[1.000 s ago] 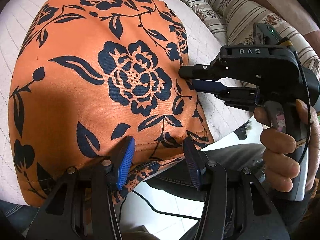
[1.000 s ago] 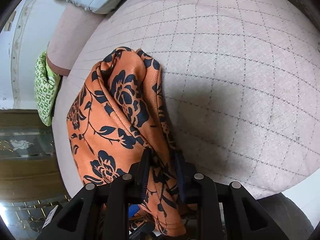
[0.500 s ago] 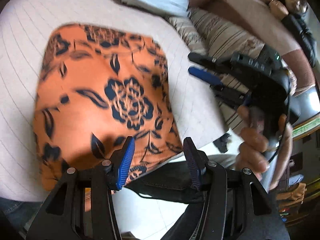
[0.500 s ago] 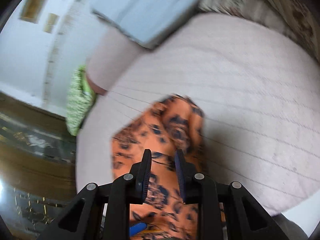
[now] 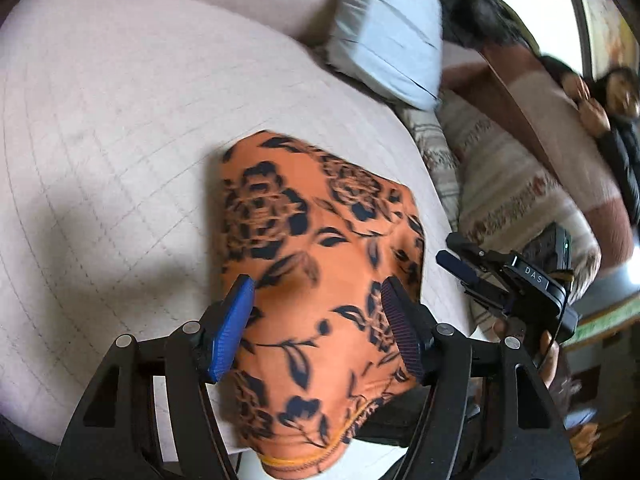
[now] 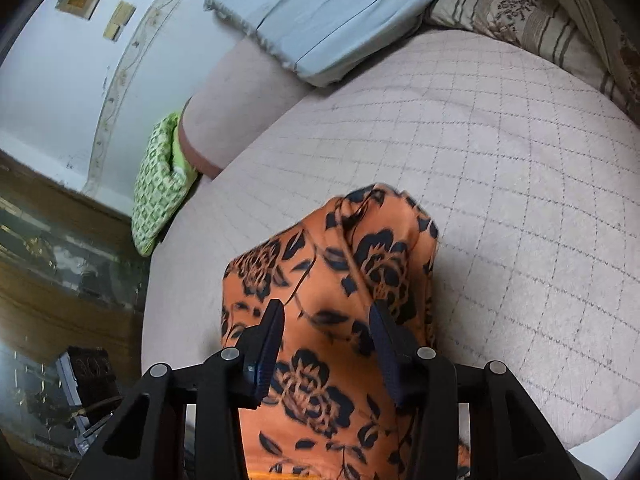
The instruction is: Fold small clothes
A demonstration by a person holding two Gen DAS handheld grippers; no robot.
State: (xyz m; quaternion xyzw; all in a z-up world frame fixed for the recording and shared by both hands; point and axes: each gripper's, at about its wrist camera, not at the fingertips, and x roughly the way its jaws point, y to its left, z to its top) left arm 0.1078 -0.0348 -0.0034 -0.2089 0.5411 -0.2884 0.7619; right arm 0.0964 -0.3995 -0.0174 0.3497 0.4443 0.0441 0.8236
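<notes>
Jaws of the left gripper (image 5: 316, 328) stand apart and have just been opening; the orange floral garment (image 5: 320, 280) lies beneath and between them in view, but neither blue pad (image 5: 230, 328) presses on it. Jaws of the right gripper (image 6: 326, 356) likewise stand apart and have just been opening. The same garment (image 6: 332, 280) passes under the gap, apparently unclamped.

Position of the work: the garment rests on the quilted bed cover (image 5: 100, 140), in a narrow, bunched strip running from below the jaws outward. Its near hem hangs over the bed edge toward the operator. A raised ridge of cloth runs ahead of the right jaws. In the left wrist view, the right gripper (image 5: 460, 264) sits to the right of the left jaws, just off the garment's side edge.

Beyond the garment: bare quilted cover, then a pale blue pillow (image 6: 320, 20), a striped cushion (image 6: 532, 24) and a green patterned cloth (image 6: 160, 184) at the bed's far left.

Step in hand, as judged: release after a lengthwise fold. Both tools appear clear of the cloth.

Next move calls for: regrasping the overhanging near hem at two corners, with both jaws closed fully on the cloth. The hem then goes forward over the far end, and the ridge needs flattening.
</notes>
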